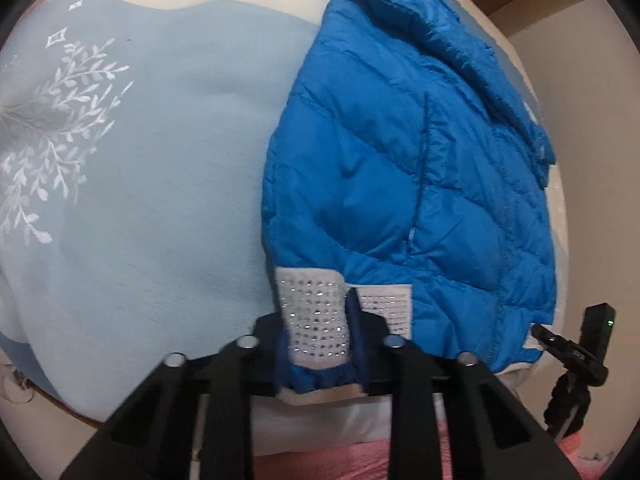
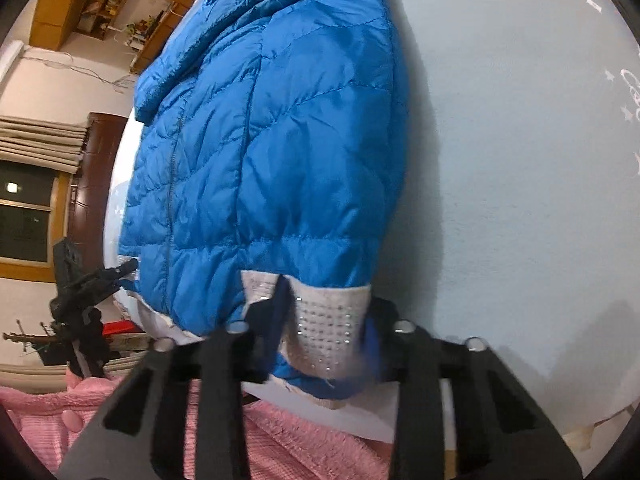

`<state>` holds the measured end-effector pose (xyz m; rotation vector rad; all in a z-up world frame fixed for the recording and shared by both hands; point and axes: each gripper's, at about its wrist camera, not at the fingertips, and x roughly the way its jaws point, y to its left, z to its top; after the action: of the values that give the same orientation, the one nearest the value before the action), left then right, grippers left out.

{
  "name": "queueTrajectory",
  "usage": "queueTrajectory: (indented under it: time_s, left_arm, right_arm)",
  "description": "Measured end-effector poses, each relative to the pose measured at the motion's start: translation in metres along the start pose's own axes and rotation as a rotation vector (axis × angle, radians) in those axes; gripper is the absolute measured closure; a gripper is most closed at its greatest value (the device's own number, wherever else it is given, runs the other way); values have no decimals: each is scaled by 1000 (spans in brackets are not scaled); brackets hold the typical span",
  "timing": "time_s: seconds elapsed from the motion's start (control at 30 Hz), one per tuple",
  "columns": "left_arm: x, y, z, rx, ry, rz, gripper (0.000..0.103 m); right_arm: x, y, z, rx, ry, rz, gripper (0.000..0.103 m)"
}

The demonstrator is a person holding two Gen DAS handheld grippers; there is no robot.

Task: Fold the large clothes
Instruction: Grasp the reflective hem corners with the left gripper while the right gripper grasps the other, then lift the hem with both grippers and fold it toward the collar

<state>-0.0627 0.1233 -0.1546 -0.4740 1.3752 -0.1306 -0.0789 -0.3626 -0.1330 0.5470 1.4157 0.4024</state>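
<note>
A bright blue quilted puffer jacket (image 1: 400, 168) lies on a pale blue bed sheet (image 1: 160, 160), its hem toward me. The hem carries a white studded band (image 1: 316, 320). My left gripper (image 1: 320, 340) is shut on that band at one bottom corner. In the right wrist view the same jacket (image 2: 260, 140) fills the centre, and my right gripper (image 2: 324, 340) is shut on the white studded band (image 2: 328, 328) at the other bottom corner. Both corners hang over the bed's near edge.
The sheet (image 2: 520, 160) has white leaf prints (image 1: 52, 128). A pink fleece cloth (image 2: 300, 440) lies below the bed edge. A black tripod mount (image 1: 576, 356) stands beside the bed; it also shows in the right wrist view (image 2: 80, 292). Wooden shelves (image 2: 104, 4) and a dark window (image 2: 24, 208) are behind.
</note>
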Motion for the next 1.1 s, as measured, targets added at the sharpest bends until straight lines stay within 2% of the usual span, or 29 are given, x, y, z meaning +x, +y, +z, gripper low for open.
queueTrajectory:
  time_s: [0.07,0.17,0.27,0.43,0.53,0.67,0.83,1.0,1.1]
  left_arm:
    - [-7,-1,-2,9,-16,-16,89]
    - [-20,-4,-6,31,-44,-36,91]
    - [-26,-8,-5,54,-38,-40,91]
    - [-6,0,-7,46,20,-15,89]
    - [7,1,-2,34,21,-20,89]
    - [4,-2,5,19,24,-37,89]
    - [-40,-12,3,39,-50,-147,90]
    - [-76,-37,31,78,-137,-243,90]
    - [-89,-46,49,103,-167,-272,90]
  right_arm:
    - [-7,3,-2,-15,-17,32,89]
    - [-15,7,-6,-42,-33,60,92]
    - [-21,9,-14,-62,-19,60,92]
    - [-10,-4,-25,-24,21,41,92]
    - [-2,-12,-20,18,30,57,92]
    - [-11,-5,-16,4,13,67,93]
    - [-50,15,-5,-60,-72,122,94]
    - [-74,31,17,-98,-118,149,94]
    - [-90,36,39,-102,-143,178,94]
